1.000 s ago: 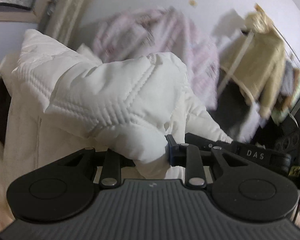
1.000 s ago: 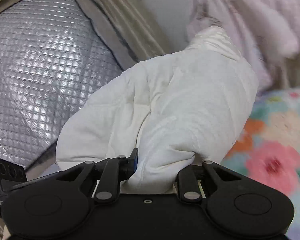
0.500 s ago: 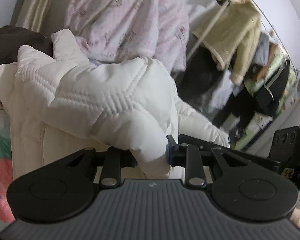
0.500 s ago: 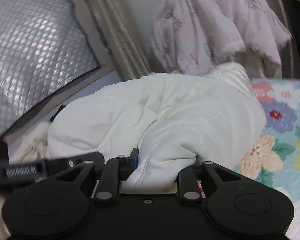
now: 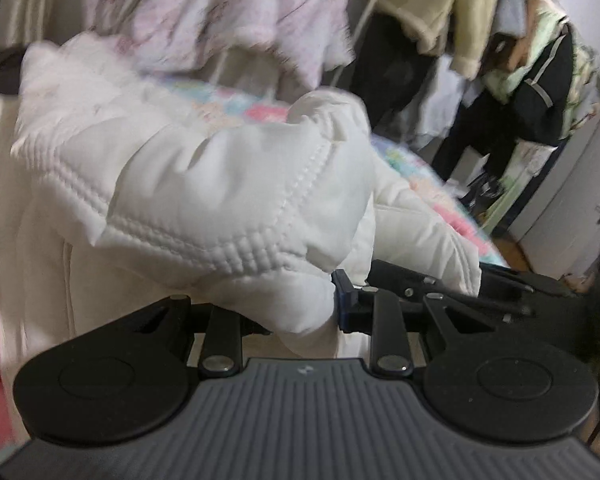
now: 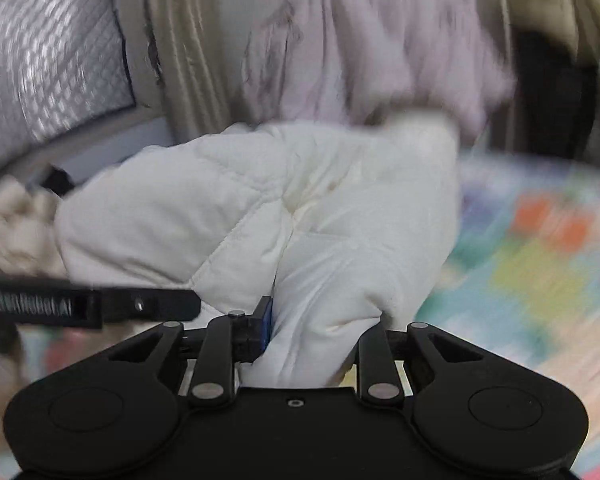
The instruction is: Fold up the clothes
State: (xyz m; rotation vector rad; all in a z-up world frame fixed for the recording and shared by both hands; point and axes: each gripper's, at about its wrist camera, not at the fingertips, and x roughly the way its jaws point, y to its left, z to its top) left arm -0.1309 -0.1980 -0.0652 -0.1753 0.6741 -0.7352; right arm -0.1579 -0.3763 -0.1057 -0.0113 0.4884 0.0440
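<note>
Fabric fills both wrist views: I have the white quilted jacket (image 5: 228, 184) pinched in each tool. My left gripper (image 5: 296, 312) is clamped on a bunched fold at the centre of its frame, with the jacket spreading up toward the upper left. My right gripper (image 6: 316, 340) is likewise closed on a puffed fold (image 6: 320, 320) at lower centre. Behind lies a floral bedspread (image 6: 540, 264), blurred at the right. The other gripper's black finger (image 6: 100, 304) enters from the left edge.
</note>
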